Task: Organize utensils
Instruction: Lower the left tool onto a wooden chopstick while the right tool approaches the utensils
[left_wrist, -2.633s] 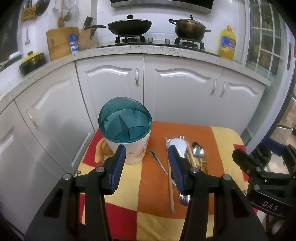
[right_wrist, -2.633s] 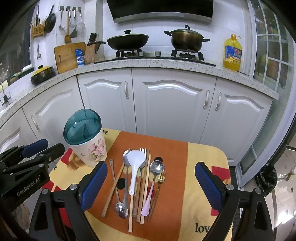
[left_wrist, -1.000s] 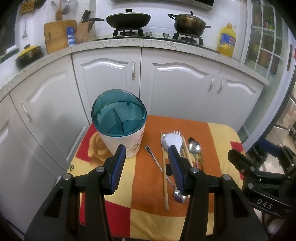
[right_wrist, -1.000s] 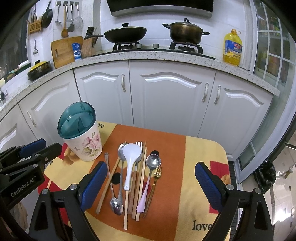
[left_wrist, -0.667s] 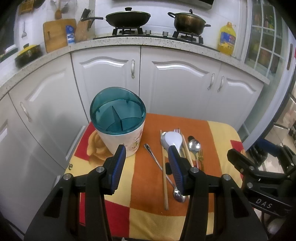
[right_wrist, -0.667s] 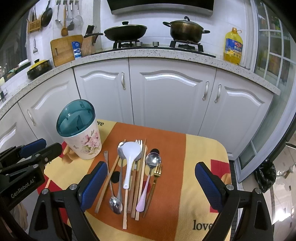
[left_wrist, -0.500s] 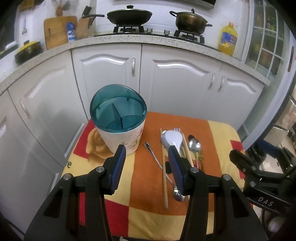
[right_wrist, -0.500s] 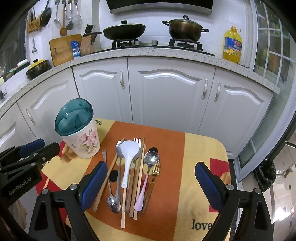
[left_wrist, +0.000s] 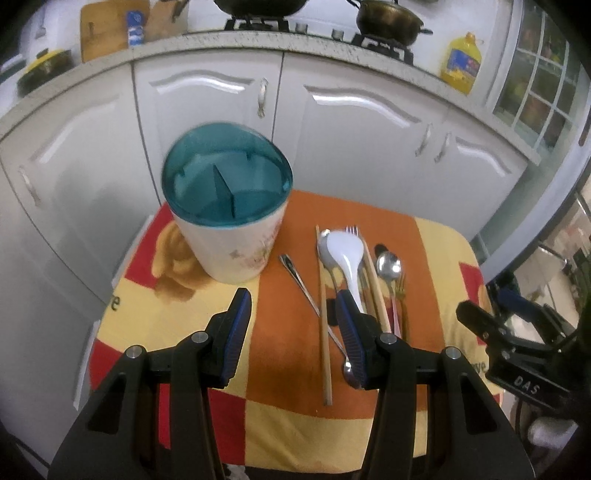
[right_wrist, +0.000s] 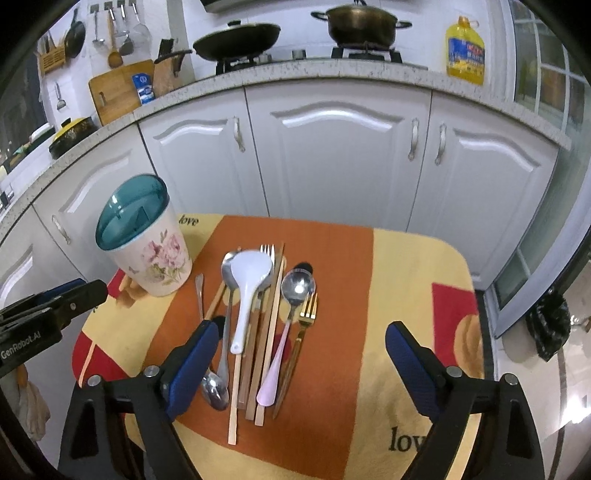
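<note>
On the cloth-covered counter (right_wrist: 413, 266) your utensils (right_wrist: 258, 317) lie side by side in a loose row, handles toward you, probably so each can be pinched singly and dropped into the divided teal-rimmed holder (right_wrist: 146, 236) standing upright just left of them. Your left tongs (left_wrist: 291, 332) hang wide apart and empty over the cloth between holder and row. Your right tongs (right_wrist: 299, 363) are narrowing, straddling the row but gripping nothing. Compared with a second ago, both views sit lower and nearer; which piece you mean is hard to tell.
</note>
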